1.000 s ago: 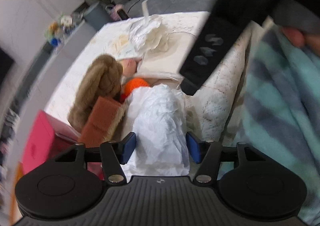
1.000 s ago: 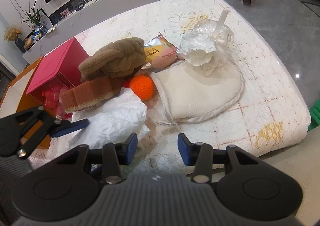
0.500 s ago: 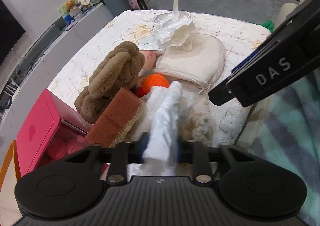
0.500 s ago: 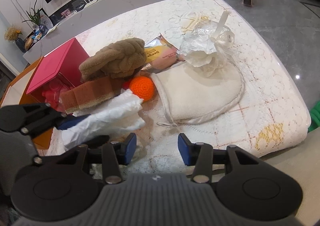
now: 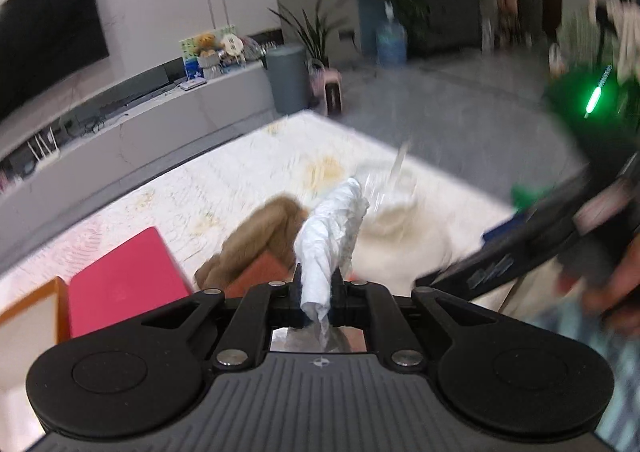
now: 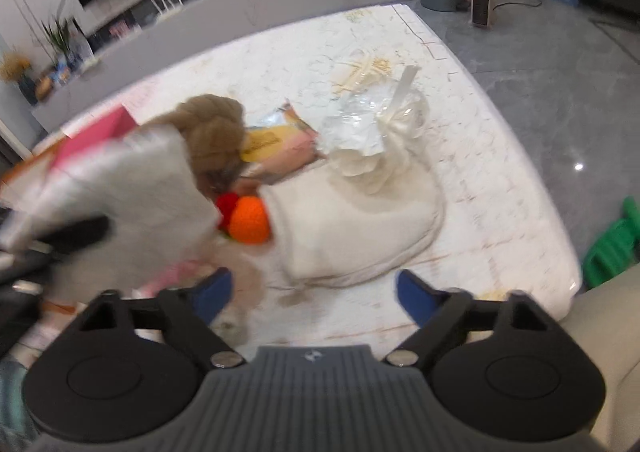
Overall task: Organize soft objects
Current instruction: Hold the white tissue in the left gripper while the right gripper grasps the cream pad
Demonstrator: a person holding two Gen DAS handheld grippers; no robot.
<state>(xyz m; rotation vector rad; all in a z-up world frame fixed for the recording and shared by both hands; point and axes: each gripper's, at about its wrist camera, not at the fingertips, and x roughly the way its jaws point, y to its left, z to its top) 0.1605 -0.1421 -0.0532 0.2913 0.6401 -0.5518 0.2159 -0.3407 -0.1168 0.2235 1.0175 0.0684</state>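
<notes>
White and crinkled, the plastic bag [image 5: 332, 236] is pinched between the jaws of the left gripper [image 5: 318, 292], which are closing down on a narrow waist of it; its long axis runs straight out along the fingers, the free end standing up and away over the table [image 6: 500, 180]. In the right wrist view the same bag shows as a pale blurred mass at the left, above the pink box [image 5: 124, 284], so it probably hangs clear of the tabletop, though the blur makes that hard to settle. The right gripper [image 6: 312, 292] has nothing between its blue pads [image 6: 416, 294], its jaws swinging wide open above the near edge of the cream cloth pouch [image 6: 360, 228]. The bag lies to that gripper's left, and the left hand is the one already bearing it. The box sits just below and left of the held bag, which looks the likely place for it. Beside the pouch lie an orange knitted ball [image 6: 250, 222] and a brown plush toy [image 6: 212, 132].
</notes>
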